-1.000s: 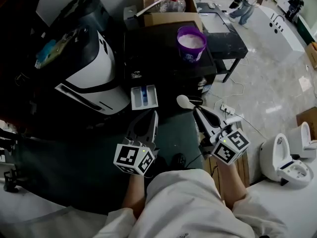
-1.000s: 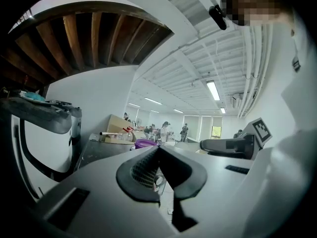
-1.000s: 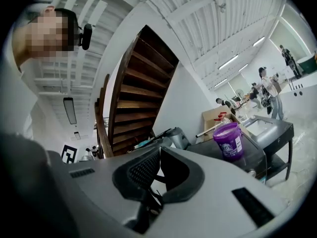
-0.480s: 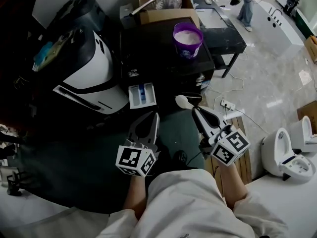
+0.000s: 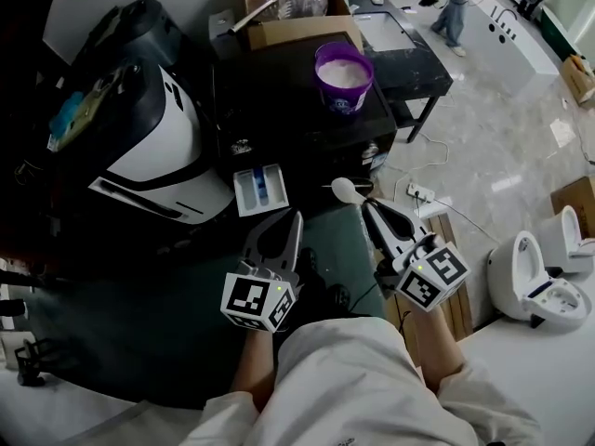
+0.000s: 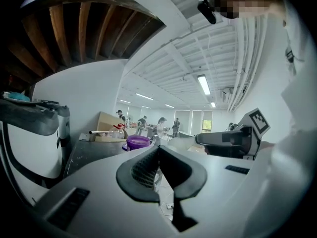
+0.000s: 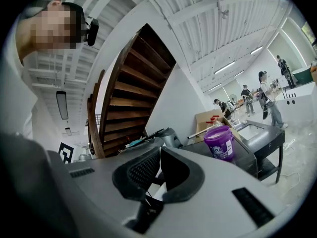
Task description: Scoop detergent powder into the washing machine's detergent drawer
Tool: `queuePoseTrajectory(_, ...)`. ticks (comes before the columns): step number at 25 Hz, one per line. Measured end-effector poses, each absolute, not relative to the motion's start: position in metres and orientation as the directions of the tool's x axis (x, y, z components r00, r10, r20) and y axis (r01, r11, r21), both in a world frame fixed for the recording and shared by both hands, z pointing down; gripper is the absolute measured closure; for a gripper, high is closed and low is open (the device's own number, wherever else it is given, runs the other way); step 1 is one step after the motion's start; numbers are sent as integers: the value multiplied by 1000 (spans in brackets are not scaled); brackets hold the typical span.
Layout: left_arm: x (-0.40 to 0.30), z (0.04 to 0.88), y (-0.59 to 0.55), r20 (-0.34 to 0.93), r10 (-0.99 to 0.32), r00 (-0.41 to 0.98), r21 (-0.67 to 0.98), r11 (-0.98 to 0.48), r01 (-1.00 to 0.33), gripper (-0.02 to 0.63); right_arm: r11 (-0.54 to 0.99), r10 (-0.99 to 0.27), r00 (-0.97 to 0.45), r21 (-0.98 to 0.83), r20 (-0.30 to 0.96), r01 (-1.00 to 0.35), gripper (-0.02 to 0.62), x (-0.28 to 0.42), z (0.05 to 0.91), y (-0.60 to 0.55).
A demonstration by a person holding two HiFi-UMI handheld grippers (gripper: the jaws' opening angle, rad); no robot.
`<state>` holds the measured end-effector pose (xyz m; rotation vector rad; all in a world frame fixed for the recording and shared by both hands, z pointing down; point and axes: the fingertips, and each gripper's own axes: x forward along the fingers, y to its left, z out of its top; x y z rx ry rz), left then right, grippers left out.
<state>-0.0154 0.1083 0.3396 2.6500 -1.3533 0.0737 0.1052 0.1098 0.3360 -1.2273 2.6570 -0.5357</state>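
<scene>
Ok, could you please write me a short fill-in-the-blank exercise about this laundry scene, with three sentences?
1. The tub of white powder on the black table is ___ in colour.
2. The tool that holds the white spoon is the person's ___ one.
3. The detergent drawer of the washing machine is pulled ___.

Missing words: purple; right; out.
</scene>
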Motion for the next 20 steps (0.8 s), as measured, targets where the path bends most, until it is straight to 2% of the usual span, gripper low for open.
queuePoseTrajectory(20,1,334,-3,126,-693,710,122,-699,-705,586,491,-844,-535,-364,24,-791,583,114,325,16)
